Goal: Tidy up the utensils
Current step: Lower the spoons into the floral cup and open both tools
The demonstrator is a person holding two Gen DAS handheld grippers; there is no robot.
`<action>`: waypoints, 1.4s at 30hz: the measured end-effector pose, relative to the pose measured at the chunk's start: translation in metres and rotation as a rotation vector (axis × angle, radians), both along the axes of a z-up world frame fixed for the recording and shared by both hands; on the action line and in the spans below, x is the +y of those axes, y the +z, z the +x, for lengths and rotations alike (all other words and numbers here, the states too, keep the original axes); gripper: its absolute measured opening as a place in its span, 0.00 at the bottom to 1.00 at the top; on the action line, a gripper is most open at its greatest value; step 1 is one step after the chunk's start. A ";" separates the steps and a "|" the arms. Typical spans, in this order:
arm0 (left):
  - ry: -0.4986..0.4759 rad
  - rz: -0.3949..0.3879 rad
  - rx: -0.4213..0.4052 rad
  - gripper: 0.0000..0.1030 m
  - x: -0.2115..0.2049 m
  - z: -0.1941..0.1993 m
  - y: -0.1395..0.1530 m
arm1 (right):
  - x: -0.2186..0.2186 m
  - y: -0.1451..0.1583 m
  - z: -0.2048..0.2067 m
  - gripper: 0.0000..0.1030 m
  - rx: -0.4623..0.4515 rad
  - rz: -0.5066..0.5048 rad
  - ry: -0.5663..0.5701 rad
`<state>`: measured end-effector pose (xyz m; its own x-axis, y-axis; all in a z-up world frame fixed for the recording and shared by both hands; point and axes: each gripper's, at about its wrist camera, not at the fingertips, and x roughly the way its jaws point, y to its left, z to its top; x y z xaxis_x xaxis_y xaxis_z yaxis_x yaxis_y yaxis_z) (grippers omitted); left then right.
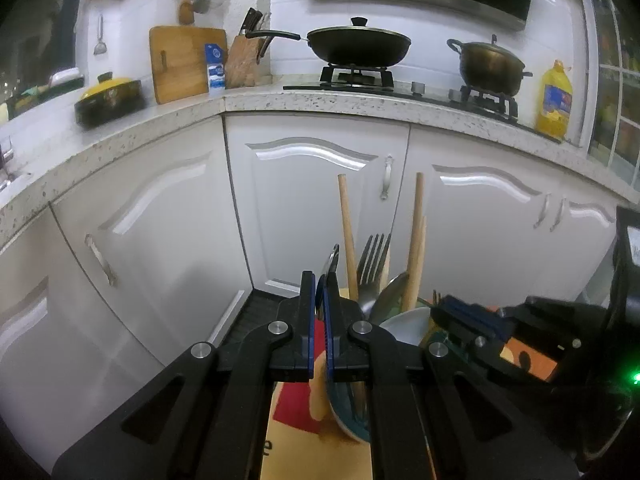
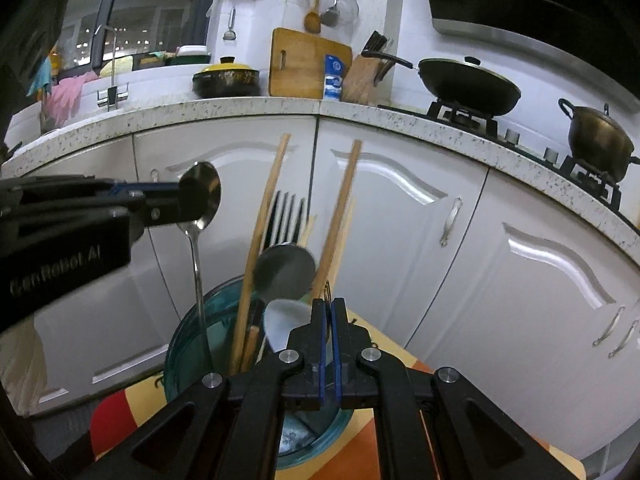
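Note:
A teal glass jar (image 2: 188, 344) stands on a colourful mat and holds wooden chopsticks (image 2: 340, 216), a fork (image 2: 286, 220), a steel spoon (image 2: 286, 268) and a white ceramic spoon (image 2: 286, 320). My left gripper (image 1: 319, 284) is shut on the bowl of another steel spoon (image 2: 202, 196), whose handle hangs down into the jar. In the left wrist view the spoon's bowl edge (image 1: 330, 262) pokes up between the pads. My right gripper (image 2: 330, 308) is shut on the jar's near rim; it also shows in the left wrist view (image 1: 460, 312).
White cabinet doors (image 1: 312, 200) stand close behind the jar. Above is a speckled counter (image 1: 320, 102) with a wok (image 1: 358, 44), a pot (image 1: 490, 64), a knife block (image 1: 244, 60) and a cutting board (image 1: 184, 62).

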<state>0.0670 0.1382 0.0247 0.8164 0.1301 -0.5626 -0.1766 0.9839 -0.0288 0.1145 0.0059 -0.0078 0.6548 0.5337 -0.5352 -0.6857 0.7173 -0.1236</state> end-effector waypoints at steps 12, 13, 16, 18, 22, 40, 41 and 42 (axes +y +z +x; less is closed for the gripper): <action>-0.001 -0.061 0.041 0.09 0.003 -0.003 -0.002 | -0.022 0.011 -0.008 0.15 0.083 0.070 0.002; 0.001 -0.066 0.045 0.11 0.003 -0.003 -0.002 | -0.023 0.013 -0.010 0.16 0.083 0.073 0.000; 0.002 -0.074 0.049 0.15 0.003 -0.006 -0.002 | -0.028 0.017 -0.015 0.20 0.082 0.092 -0.007; -0.001 -0.087 0.048 0.26 0.003 -0.009 -0.001 | -0.032 0.021 -0.018 0.20 0.086 0.111 -0.011; -0.003 -0.106 0.035 0.33 0.007 -0.014 0.004 | -0.037 0.026 -0.025 0.23 0.084 0.131 -0.015; 0.038 -0.158 0.025 0.40 0.010 -0.061 0.017 | -0.066 0.035 -0.047 0.37 0.137 0.187 -0.092; 0.036 -0.161 0.023 0.40 0.008 -0.063 0.017 | -0.067 0.036 -0.049 0.38 0.136 0.191 -0.098; 0.036 -0.161 0.023 0.40 0.007 -0.064 0.018 | -0.069 0.037 -0.051 0.38 0.136 0.197 -0.105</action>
